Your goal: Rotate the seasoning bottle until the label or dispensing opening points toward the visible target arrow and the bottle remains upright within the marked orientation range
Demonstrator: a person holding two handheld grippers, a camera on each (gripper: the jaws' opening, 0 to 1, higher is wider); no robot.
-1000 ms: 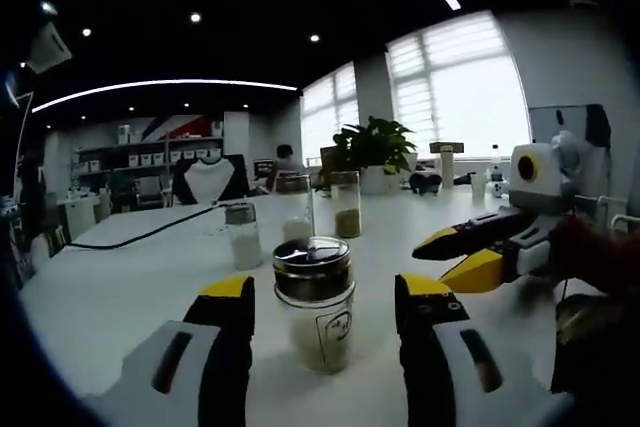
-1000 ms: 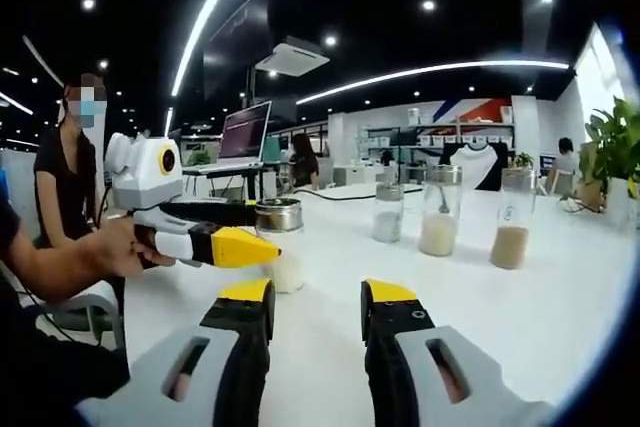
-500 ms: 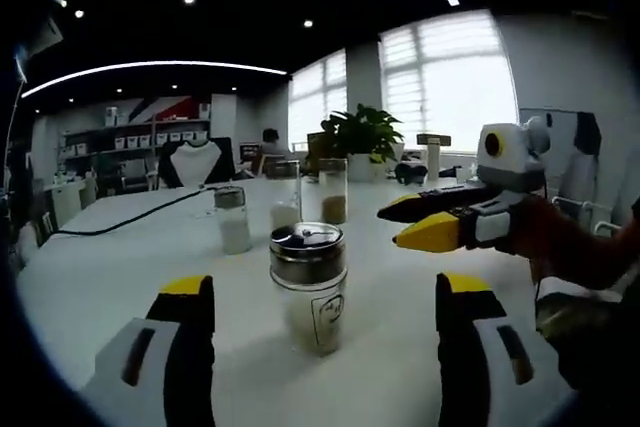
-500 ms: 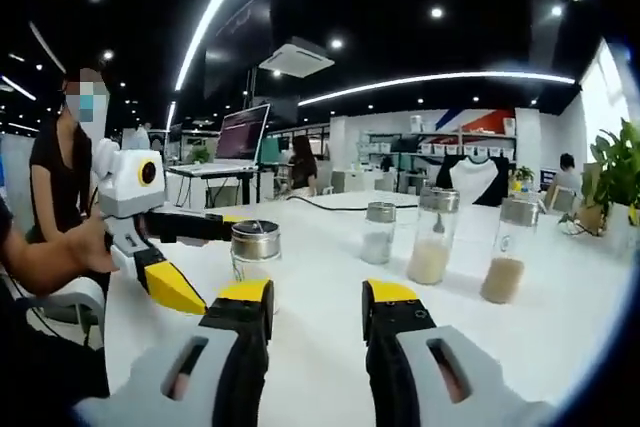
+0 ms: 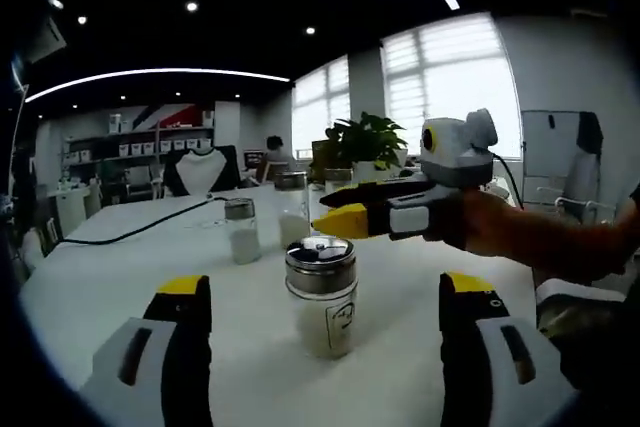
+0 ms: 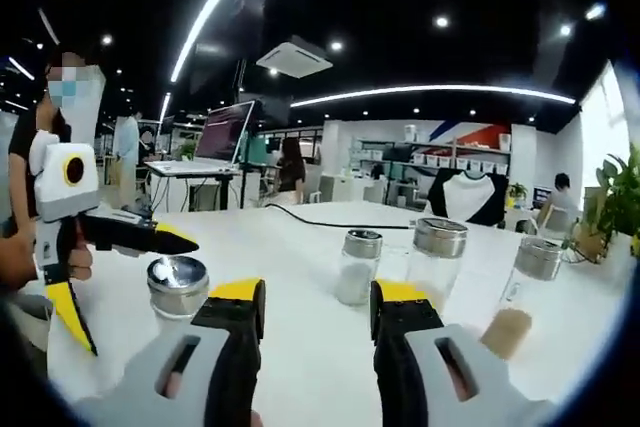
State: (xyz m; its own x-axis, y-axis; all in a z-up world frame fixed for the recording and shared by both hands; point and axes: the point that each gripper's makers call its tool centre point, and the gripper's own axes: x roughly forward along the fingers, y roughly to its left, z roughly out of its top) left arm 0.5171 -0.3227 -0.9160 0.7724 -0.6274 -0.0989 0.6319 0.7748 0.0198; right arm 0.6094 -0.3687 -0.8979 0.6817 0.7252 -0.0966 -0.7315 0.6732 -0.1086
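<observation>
Now, bottle: the seasoning bottle (image 5: 321, 295) stands upright on the counter (image 5: 90, 292), straight ahead of the left gripper (image 5: 322, 312) and between its two jaws without touching either; pale powder inside, steel shaker lid, a small printed mark on its front.
Left gripper: spread wide, holding nothing.
Right gripper: in its own view the right gripper (image 6: 315, 299) has its jaws a narrow gap apart and empty; from the left gripper view it reaches in just beyond the bottle's lid, tips level with the top.
Step in hand: judging from this, the turn is not being made right now. To do it well, close evenly on the glass body low down, twist about the bottle's own axis, and keep the base flat so it cannot tip.
Target arrow: I cannot find one on the counter, so the correct facing cannot be judged.
Surface: white, smooth, probably slippery under glass.
Beyond the grippers: three more jars (image 6: 438, 257), a black cable (image 5: 120, 236), a potted plant (image 5: 371, 143).
Room: open office, shelves, bright blinds, people at the far desks.
</observation>
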